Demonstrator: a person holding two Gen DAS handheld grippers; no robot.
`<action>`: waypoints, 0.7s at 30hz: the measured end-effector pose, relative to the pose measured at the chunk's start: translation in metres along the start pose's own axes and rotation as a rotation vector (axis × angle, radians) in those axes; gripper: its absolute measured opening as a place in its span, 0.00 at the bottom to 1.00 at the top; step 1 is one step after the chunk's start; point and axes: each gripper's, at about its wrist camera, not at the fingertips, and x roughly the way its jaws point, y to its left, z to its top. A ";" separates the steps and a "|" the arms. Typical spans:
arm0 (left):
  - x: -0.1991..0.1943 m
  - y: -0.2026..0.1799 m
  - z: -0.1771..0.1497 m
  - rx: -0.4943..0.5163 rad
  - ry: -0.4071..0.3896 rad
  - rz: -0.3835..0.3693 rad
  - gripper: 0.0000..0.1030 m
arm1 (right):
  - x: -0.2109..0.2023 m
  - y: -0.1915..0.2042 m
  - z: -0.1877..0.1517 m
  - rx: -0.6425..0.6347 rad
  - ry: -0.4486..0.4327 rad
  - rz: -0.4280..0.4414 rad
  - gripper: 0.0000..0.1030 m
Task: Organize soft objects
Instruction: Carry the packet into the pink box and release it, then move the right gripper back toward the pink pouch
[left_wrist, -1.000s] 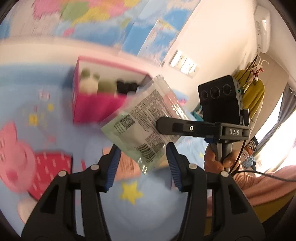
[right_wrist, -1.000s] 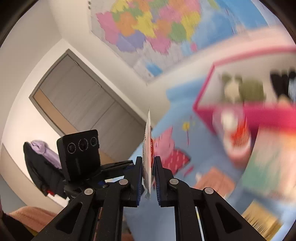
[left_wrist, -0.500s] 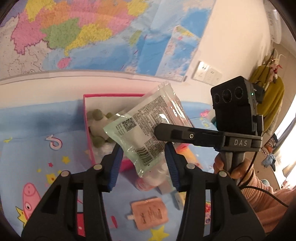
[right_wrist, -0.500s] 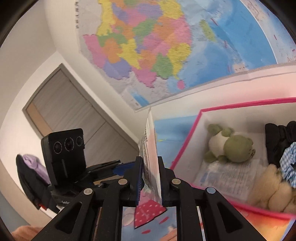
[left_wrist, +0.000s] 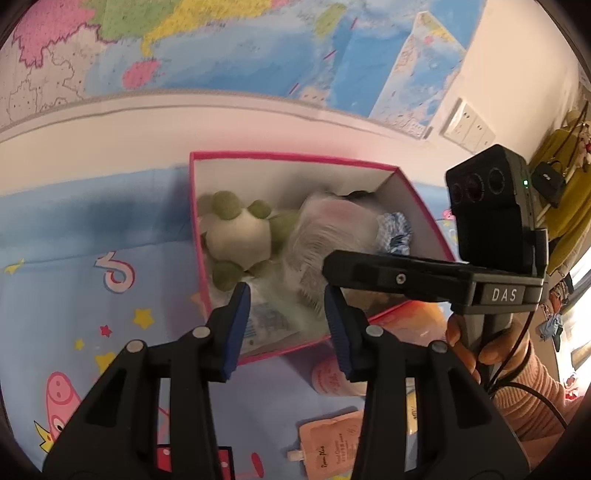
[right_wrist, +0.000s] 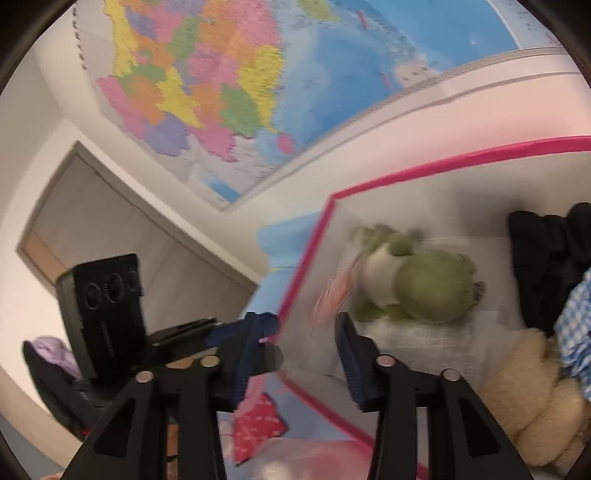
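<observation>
A pink-rimmed box (left_wrist: 291, 157) (right_wrist: 443, 157) sits on the blue cartoon sheet. Inside lie a green and white plush frog (left_wrist: 240, 236) (right_wrist: 417, 288), a black item (right_wrist: 546, 251), a blue checked scrunchie (left_wrist: 395, 232) and a cream fluffy toy (right_wrist: 535, 398). A clear snack packet (left_wrist: 328, 236) (right_wrist: 340, 284) is blurred, falling into the box beside the frog. My left gripper (left_wrist: 286, 317) is open and empty at the box's near edge. My right gripper (right_wrist: 299, 354) is open and empty over the box's left wall.
A pink pouch (left_wrist: 328, 446) and a round pink pack (left_wrist: 332, 376) lie on the sheet in front of the box. A map covers the wall (left_wrist: 221, 48) behind. A door (right_wrist: 110, 221) stands at the left.
My right gripper opened and let go of the packet, which drops into the box. Both grippers moved closer over the box.
</observation>
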 end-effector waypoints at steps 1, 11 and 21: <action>0.002 0.001 0.000 -0.003 0.004 0.006 0.42 | 0.000 -0.001 0.000 -0.003 0.006 -0.025 0.48; -0.005 0.005 -0.005 -0.009 -0.015 0.034 0.42 | -0.018 0.002 -0.005 -0.084 0.049 -0.200 0.51; -0.038 -0.005 -0.025 0.019 -0.082 0.028 0.44 | -0.038 0.019 -0.019 -0.132 0.005 -0.204 0.51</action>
